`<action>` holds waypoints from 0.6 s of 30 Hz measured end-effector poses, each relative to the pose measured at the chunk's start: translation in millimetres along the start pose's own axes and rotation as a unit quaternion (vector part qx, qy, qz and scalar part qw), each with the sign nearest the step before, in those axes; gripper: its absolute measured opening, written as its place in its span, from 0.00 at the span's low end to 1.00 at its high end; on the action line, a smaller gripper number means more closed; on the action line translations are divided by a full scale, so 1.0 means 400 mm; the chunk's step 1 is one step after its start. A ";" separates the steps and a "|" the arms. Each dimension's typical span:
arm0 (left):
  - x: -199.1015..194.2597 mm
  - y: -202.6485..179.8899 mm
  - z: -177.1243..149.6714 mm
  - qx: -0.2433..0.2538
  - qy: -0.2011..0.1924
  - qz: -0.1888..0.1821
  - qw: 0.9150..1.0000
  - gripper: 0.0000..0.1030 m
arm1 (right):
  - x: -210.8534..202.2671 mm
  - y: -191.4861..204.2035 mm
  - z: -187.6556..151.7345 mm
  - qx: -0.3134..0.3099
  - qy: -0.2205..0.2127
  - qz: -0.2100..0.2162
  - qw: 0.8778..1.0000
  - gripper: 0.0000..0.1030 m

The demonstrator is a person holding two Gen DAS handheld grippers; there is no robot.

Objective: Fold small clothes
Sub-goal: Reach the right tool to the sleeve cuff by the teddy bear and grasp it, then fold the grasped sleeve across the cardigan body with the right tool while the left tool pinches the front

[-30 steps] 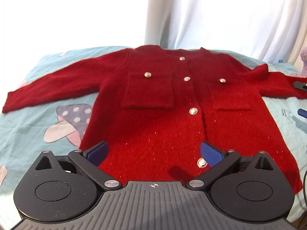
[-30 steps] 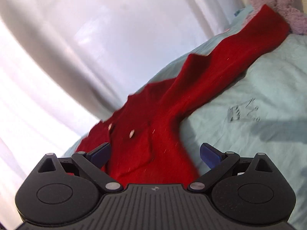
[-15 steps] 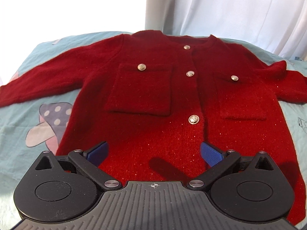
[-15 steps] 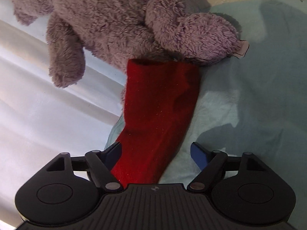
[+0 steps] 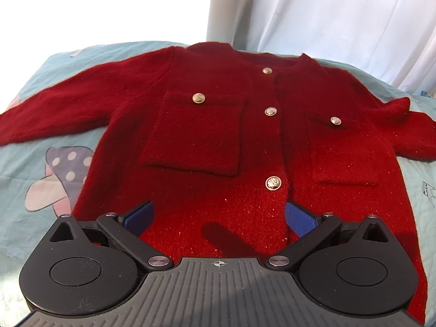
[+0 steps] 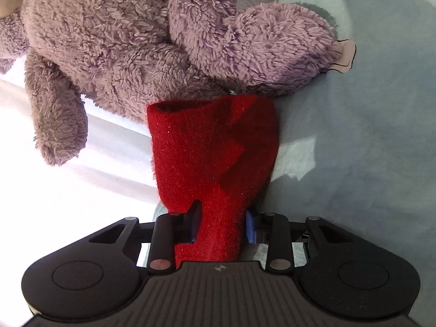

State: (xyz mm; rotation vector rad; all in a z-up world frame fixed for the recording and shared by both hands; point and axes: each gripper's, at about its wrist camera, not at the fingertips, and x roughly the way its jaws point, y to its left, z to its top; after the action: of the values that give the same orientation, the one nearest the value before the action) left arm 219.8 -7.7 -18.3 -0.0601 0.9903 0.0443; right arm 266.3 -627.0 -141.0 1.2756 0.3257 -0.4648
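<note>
A small red knit cardigan (image 5: 207, 136) with gold buttons and two chest pockets lies flat, front up, on a light blue sheet. My left gripper (image 5: 219, 216) is open and hovers over the cardigan's lower front, holding nothing. My right gripper (image 6: 222, 224) is shut on the cardigan's right sleeve (image 6: 215, 152) a little below the cuff; the cuff end points toward a plush toy. The left sleeve stretches out to the left in the left wrist view.
A purple plush toy (image 6: 141, 41) lies just beyond the sleeve cuff, touching it. The light blue sheet (image 5: 35, 169) carries a mushroom print at the left. White curtains (image 5: 340, 13) hang behind the bed.
My right gripper has closed on the right sleeve near the cuff. My left gripper has moved forward over the cardigan's lower front and stays open.
</note>
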 end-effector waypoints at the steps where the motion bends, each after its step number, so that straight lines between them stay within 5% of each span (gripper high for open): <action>1: 0.000 0.003 0.001 -0.001 -0.001 0.000 1.000 1.00 | -0.002 0.001 0.002 0.000 -0.002 -0.002 1.000 0.08; 6: 0.000 0.021 0.006 -0.005 -0.007 -0.005 1.000 1.00 | -0.079 0.089 -0.006 -0.105 -0.047 -0.016 0.993 0.08; 10: -0.003 0.037 0.012 -0.010 -0.012 -0.023 1.000 1.00 | -0.152 0.293 -0.090 -0.283 -0.088 0.013 0.955 0.08; 13: -0.014 0.051 0.020 -0.015 -0.027 -0.031 0.999 1.00 | -0.203 0.463 -0.230 -0.429 -0.090 0.083 0.895 0.08; 18: -0.033 0.075 0.049 -0.018 -0.053 -0.044 0.997 1.00 | -0.235 0.593 -0.577 -0.614 -0.009 0.196 0.764 0.09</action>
State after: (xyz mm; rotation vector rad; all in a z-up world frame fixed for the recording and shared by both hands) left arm 226.8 23.6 2.6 -0.1325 0.8806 -0.0148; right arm 309.5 -338.3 41.1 0.0109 0.2488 0.1468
